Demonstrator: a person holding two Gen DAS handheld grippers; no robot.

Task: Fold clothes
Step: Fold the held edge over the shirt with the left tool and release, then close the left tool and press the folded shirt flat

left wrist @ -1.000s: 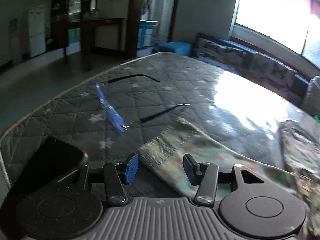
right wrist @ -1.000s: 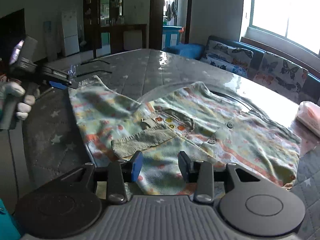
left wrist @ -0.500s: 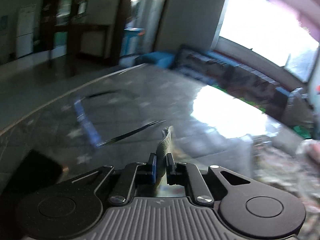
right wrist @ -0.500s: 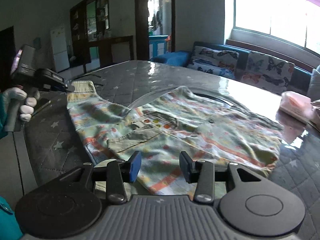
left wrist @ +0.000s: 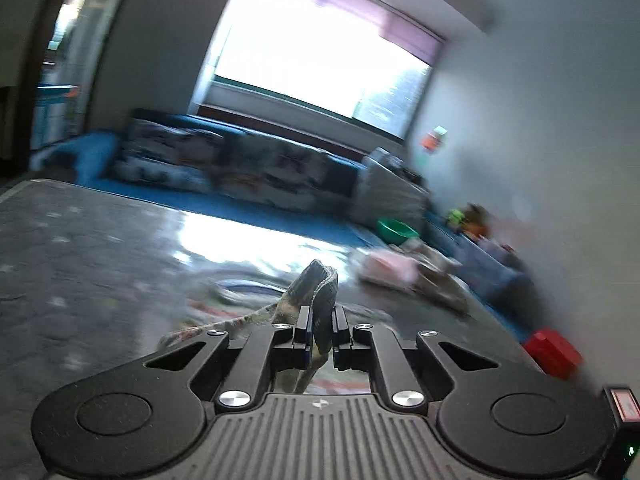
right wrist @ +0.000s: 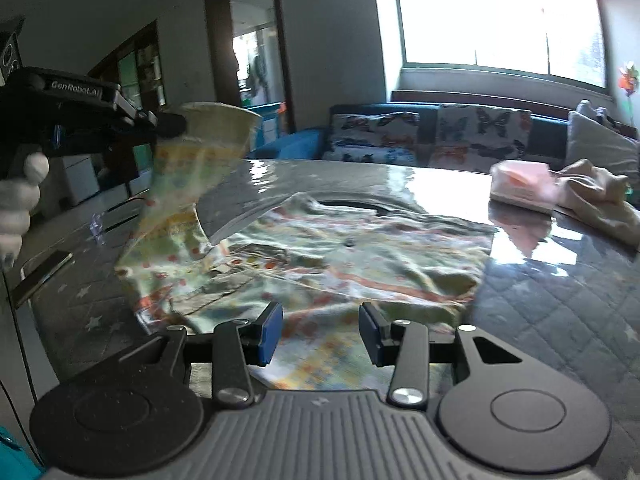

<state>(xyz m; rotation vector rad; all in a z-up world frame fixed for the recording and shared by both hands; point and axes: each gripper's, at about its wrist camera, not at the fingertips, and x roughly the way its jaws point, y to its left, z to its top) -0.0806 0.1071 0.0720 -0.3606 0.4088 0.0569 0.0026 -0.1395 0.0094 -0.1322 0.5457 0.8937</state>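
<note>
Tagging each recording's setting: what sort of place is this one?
Most likely a home living room: a blue sofa with butterfly-print cushions under a wide window, and a patterned child's shirt spread on a grey quilted star-print tabletop.

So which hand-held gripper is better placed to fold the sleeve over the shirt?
Left. The left hand-held gripper is already shut on the sleeve cuff, lifted above the shirt; the right hand-held gripper is open and holds nothing.

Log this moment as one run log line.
left gripper: shut on sleeve, lifted | right gripper: open above shirt | fold: underway
</note>
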